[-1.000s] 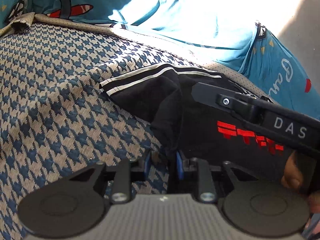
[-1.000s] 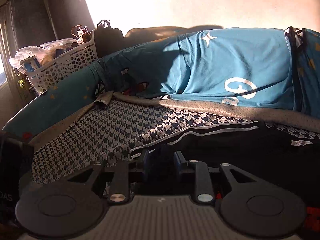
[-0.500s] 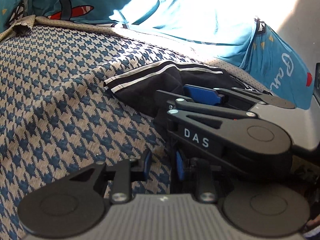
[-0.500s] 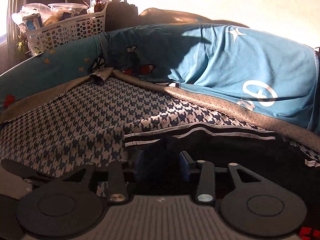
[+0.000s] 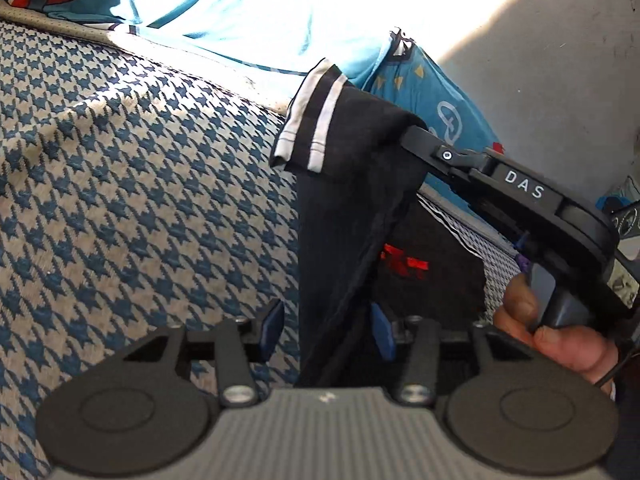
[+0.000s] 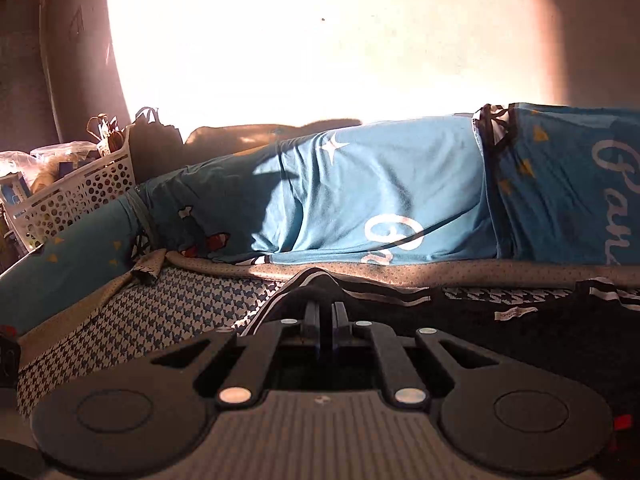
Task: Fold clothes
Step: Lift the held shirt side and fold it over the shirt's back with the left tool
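right gripper clenched on the black shirt's striped sleeve cuff, lifting it off the houndstooth cover to swing inward; left gripper spread wide, cloth hanging loose between its pads.

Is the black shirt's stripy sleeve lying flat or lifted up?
Lifted up. The right gripper pinches the black shirt, and its striped sleeve hangs above the houndstooth cover.

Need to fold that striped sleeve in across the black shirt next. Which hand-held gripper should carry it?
Right. The right hand-held gripper is shut on the black shirt at the striped cuff, already lifted. The left hand-held gripper is open, cloth hanging loose between its fingers.
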A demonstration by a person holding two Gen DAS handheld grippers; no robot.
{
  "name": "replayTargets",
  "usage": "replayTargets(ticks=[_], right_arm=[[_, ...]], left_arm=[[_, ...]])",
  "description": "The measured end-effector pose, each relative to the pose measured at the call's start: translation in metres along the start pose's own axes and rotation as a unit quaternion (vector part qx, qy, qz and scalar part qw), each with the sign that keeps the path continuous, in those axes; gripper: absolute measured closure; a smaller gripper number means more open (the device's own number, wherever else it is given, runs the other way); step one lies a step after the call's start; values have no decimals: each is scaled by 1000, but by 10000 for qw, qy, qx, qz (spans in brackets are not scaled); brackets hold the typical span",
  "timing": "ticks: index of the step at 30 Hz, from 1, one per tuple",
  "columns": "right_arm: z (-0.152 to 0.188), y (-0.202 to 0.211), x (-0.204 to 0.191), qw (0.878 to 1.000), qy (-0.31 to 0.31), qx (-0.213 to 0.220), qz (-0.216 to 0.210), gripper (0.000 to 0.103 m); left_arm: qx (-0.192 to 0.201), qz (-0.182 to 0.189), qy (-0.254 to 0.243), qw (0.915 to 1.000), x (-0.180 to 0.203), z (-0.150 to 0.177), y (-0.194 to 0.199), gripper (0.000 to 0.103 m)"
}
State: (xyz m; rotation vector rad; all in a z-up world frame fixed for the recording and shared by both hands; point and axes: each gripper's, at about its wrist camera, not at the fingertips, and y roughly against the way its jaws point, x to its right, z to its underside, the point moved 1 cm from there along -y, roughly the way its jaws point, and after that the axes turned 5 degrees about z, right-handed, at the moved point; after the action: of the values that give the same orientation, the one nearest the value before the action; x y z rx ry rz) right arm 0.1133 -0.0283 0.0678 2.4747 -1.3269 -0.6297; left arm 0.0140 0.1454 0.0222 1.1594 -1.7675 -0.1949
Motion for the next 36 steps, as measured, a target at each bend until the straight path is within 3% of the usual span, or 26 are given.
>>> replayTargets(ticks=[3, 7, 12, 14, 16, 18, 20, 23, 27, 30, 33, 36], right_arm=[[2, 46, 45, 9969, -663, 223, 372, 97], [20, 119, 120, 9848, -1209, 282, 1216, 96], [43, 169, 190, 9441, -1728, -201, 2801, 92], [46, 184, 204, 9404, -1747, -185, 2912, 92], [46, 193, 210, 9440, -1694, -164, 2828, 92], [46, 195, 211, 9512, -1677, -226, 2580, 92], [48, 189, 206, 9615, -1660, -342, 2163, 92], [50, 174, 187, 9766, -1260, -670, 1609, 92], [63, 151, 159, 9851, -734, -1189, 1002, 91], [67, 139, 141, 9866, -441, -1397, 711, 91], [74, 131, 130, 9864, -212, -1524, 576, 87], [85, 123, 126, 9814, 48, -1785, 705, 86]], left_arm=[[-273, 499, -247, 9981, 27, 16, -11, 59], [-695, 755, -755, 9919, 61, 47, -29, 59], [-1120, 869, -924, 9856, 85, 93, -46, 59], [-1054, 811, -1069, 9853, 93, 103, -47, 58], [-875, 750, -1281, 9851, 101, 106, -45, 58], [-540, 622, -1502, 9852, 106, 100, -38, 48], [-287, 500, -1517, 9867, 104, 91, -33, 39], [-104, 305, -1409, 9895, 94, 79, -31, 37], [-322, 226, -1095, 9932, 77, 73, -34, 36], [-518, 264, -1291, 9899, 80, 78, -38, 34], [-625, 303, -1469, 9867, 85, 85, -40, 32], [-803, 441, -1445, 9853, 89, 93, -43, 32]])
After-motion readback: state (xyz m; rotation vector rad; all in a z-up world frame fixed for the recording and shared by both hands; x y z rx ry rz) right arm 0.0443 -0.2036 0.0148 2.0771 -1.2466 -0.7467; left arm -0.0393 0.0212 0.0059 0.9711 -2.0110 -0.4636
